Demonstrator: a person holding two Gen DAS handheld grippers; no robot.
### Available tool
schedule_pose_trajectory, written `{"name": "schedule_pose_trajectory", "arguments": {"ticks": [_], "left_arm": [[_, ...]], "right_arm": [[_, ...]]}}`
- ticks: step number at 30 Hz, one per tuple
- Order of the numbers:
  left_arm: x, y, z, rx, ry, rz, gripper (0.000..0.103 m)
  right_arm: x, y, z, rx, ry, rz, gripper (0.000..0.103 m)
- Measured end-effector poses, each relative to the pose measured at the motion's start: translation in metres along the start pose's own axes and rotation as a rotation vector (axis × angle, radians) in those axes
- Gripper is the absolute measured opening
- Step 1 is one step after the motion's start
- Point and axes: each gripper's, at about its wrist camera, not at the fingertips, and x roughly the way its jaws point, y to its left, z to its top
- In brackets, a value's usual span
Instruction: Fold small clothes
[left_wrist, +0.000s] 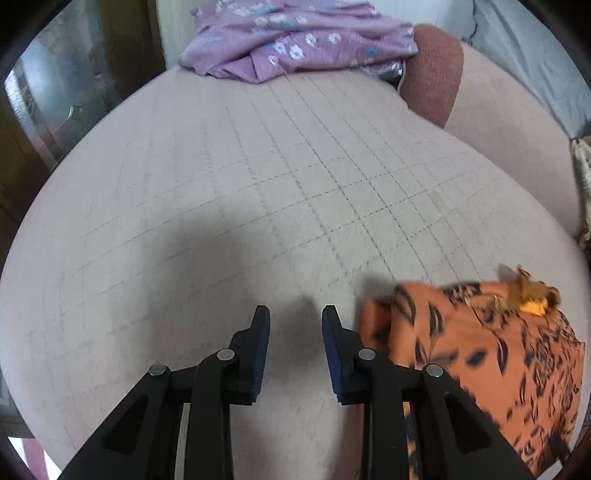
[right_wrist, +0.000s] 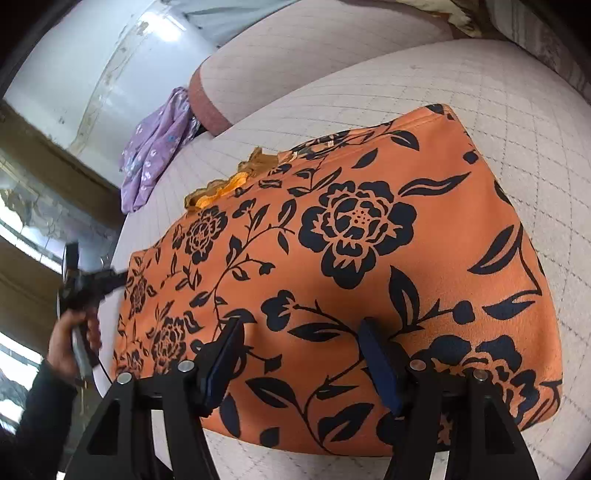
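Note:
An orange garment with a black flower print (right_wrist: 354, 258) lies folded into a rough rectangle on the pale quilted bed. Its end also shows in the left wrist view (left_wrist: 480, 354), at lower right. My right gripper (right_wrist: 301, 326) is open and empty, hovering over the garment's near edge. My left gripper (left_wrist: 295, 314) is open and empty over bare bed just left of the garment; it also shows in the right wrist view (right_wrist: 92, 284), held in a hand at the garment's left end.
A purple flowered garment (left_wrist: 291, 37) lies crumpled at the far end of the bed (left_wrist: 258, 166), also in the right wrist view (right_wrist: 155, 147). A pink bolster with a rust end (left_wrist: 436, 74) lies beside it. A wall and window are to the left.

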Motion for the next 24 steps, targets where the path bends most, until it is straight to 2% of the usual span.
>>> {"name": "schedule_pose_trajectory", "arguments": {"ticks": [2, 5, 6, 8, 10, 11, 12, 13, 15, 18, 19, 20, 21, 22, 23, 24], "left_arm": [[-0.027, 0.004, -0.016, -0.005, -0.049, -0.06, 0.037], [-0.06, -0.003, -0.045, 0.024, -0.101, -0.141, 0.064], [-0.07, -0.009, -0.06, 0.052, -0.123, -0.169, 0.069], [-0.073, -0.016, -0.085, 0.113, -0.112, -0.171, 0.069], [-0.045, -0.021, -0.104, 0.158, -0.013, -0.073, 0.069], [-0.033, -0.017, -0.113, 0.151, 0.029, -0.041, 0.069], [-0.038, -0.012, -0.115, 0.126, -0.014, -0.059, 0.07], [-0.043, -0.009, -0.117, 0.107, -0.029, -0.057, 0.07], [-0.057, -0.007, -0.121, 0.075, -0.039, -0.069, 0.069], [-0.079, -0.014, -0.133, 0.1, -0.104, -0.092, 0.072], [-0.079, -0.018, -0.137, 0.124, -0.1, -0.096, 0.075], [-0.074, -0.021, -0.141, 0.151, -0.085, -0.095, 0.075], [-0.063, -0.027, -0.148, 0.191, -0.046, -0.058, 0.075], [-0.054, -0.03, -0.154, 0.215, -0.006, -0.011, 0.075], [-0.05, -0.028, -0.159, 0.207, 0.012, -0.002, 0.075], [-0.053, -0.024, -0.158, 0.178, -0.005, -0.02, 0.075]], "right_arm": [[-0.002, 0.007, 0.006, 0.011, -0.016, 0.017, 0.068], [-0.014, 0.02, 0.007, 0.001, -0.061, 0.088, 0.076], [-0.014, 0.021, 0.006, 0.0, -0.06, 0.111, 0.077], [-0.006, 0.016, 0.005, 0.025, -0.043, 0.116, 0.077], [0.008, -0.004, 0.006, 0.097, -0.015, 0.055, 0.075], [0.01, -0.014, 0.006, 0.149, -0.01, 0.061, 0.075], [0.001, -0.016, 0.005, 0.199, -0.037, 0.089, 0.076], [-0.009, -0.011, 0.005, 0.195, -0.057, 0.075, 0.078], [-0.03, 0.004, 0.004, 0.121, -0.104, 0.09, 0.078], [-0.043, 0.007, -0.007, 0.093, -0.131, 0.142, 0.088], [-0.039, 0.004, -0.01, 0.102, -0.119, 0.142, 0.088], [-0.026, -0.01, -0.015, 0.139, -0.074, 0.098, 0.088], [-0.017, -0.021, -0.018, 0.178, -0.038, 0.042, 0.084], [-0.016, -0.032, -0.021, 0.225, -0.047, 0.059, 0.084], [-0.024, -0.034, -0.022, 0.251, -0.082, 0.087, 0.084], [-0.033, -0.029, -0.021, 0.254, -0.099, 0.085, 0.084]]}}
